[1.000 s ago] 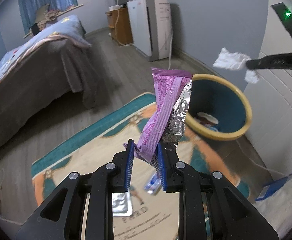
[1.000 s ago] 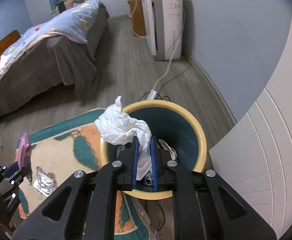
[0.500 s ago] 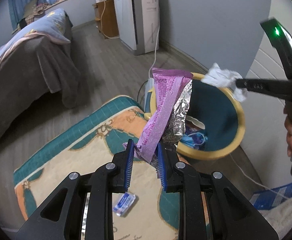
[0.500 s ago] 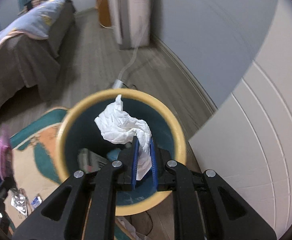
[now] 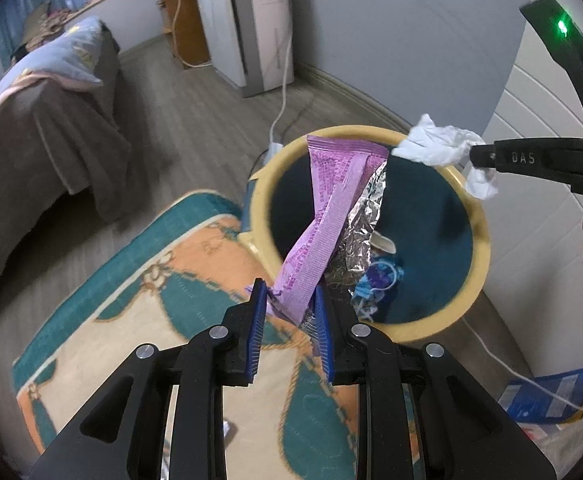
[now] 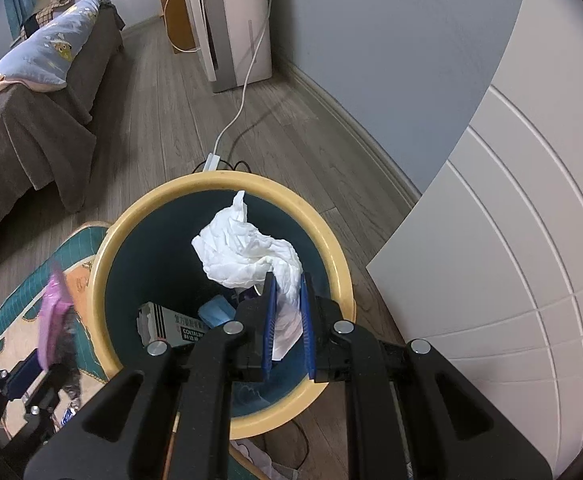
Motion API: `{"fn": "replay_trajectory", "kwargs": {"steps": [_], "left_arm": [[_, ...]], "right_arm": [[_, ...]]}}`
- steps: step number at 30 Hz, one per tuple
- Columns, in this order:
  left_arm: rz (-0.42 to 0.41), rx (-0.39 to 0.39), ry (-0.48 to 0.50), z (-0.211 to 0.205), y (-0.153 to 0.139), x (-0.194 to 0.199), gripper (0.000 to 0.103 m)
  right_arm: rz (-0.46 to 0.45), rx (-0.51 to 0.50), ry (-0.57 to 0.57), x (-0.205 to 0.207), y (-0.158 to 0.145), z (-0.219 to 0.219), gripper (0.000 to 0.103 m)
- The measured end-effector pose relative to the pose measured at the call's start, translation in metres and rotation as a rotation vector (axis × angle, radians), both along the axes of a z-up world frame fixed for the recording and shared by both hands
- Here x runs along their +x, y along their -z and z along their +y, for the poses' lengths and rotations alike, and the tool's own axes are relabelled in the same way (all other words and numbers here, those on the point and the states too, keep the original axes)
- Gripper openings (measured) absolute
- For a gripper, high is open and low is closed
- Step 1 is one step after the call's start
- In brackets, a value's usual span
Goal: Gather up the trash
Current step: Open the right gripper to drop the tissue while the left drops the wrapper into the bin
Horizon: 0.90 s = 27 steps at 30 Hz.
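A round bin (image 5: 476, 276) with a yellow rim (image 6: 103, 248) and dark teal inside stands on the wood floor by the rug. My left gripper (image 5: 289, 304) is shut on a pink snack wrapper (image 5: 327, 216) with silver foil lining; the wrapper rises in front of the bin's near rim. My right gripper (image 6: 287, 292) is shut on a crumpled white tissue (image 6: 247, 252) and hangs right over the bin's mouth. In the left wrist view the tissue (image 5: 435, 146) and the right gripper (image 5: 476, 162) sit above the far rim. Inside the bin lie a boxed carton (image 6: 175, 324) and blue scraps (image 5: 379, 280).
A patterned teal and orange rug (image 5: 131, 304) lies left of the bin. A bed (image 5: 39, 136) with a brown cover stands at left. A white appliance (image 6: 231, 20) and its cable (image 6: 243, 96) stand by the far wall. White panelled furniture (image 6: 511, 260) is close on the right.
My left gripper moved toward the bin with the wrapper, so the bin now looms larger behind it. My right gripper sank and shifted until the tissue hangs over the bin's mouth.
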State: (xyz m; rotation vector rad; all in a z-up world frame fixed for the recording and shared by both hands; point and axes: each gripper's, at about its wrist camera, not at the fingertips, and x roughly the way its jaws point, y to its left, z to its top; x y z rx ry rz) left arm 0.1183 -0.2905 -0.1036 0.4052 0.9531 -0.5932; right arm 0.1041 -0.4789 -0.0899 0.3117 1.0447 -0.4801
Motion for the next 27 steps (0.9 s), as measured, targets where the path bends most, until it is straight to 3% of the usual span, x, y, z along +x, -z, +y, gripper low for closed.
{"fn": "replay_trajectory", "kwargs": {"steps": [10, 19, 21, 24, 27], "left_arm": [[-0.023, -0.001, 0.017, -0.027, 0.003, 0.007, 0.027], [-0.08, -0.033, 0.004, -0.022, -0.007, 0.004, 0.062], [-0.092, -0.04, 0.0, -0.018, -0.007, 0.002, 0.078], [-0.113, -0.073, -0.027, -0.007, -0.008, -0.002, 0.091], [-0.141, -0.079, -0.062, 0.0, -0.01, -0.001, 0.093]], "right_arm": [[-0.018, 0.005, 0.02, -0.001, -0.002, -0.006, 0.011], [-0.036, 0.023, -0.002, -0.001, -0.003, -0.004, 0.013], [-0.039, 0.025, -0.009, -0.001, -0.004, -0.003, 0.014], [-0.055, 0.025, -0.015, -0.001, -0.008, -0.002, 0.033], [-0.062, 0.013, -0.021, 0.0, -0.012, 0.001, 0.051]]}}
